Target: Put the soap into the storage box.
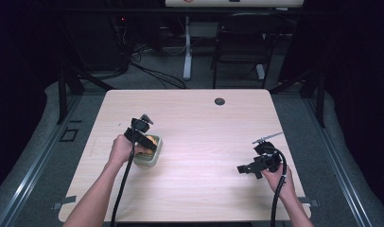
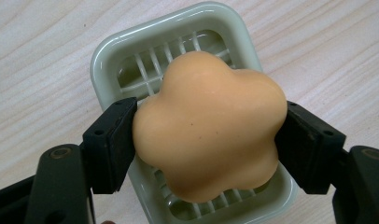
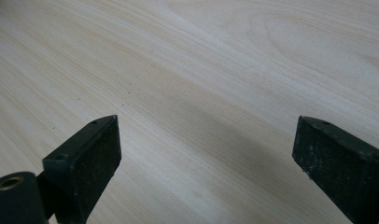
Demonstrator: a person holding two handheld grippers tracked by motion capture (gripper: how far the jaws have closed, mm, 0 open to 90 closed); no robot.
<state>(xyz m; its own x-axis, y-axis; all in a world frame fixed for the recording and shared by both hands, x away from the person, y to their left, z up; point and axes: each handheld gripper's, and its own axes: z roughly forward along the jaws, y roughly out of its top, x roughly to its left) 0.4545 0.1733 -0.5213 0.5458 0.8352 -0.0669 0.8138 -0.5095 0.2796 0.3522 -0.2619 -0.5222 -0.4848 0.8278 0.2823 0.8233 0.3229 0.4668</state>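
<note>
Overhead, the left gripper [image 1: 144, 134] and the hand behind it cover most of a pale green soap dish [image 1: 151, 158] on the left half of the wooden table [image 1: 204, 142]; just a sliver of orange shows. Its own view makes things plain: both jaws press the sides of a peach, flower-shaped soap [image 2: 208, 123] over the slatted dish [image 2: 108, 53], though whether the soap touches the slats is probably unknowable. No lettering is readable. Well apart, the right gripper [image 3: 206, 158] hangs open-jawed over bare wood.
</note>
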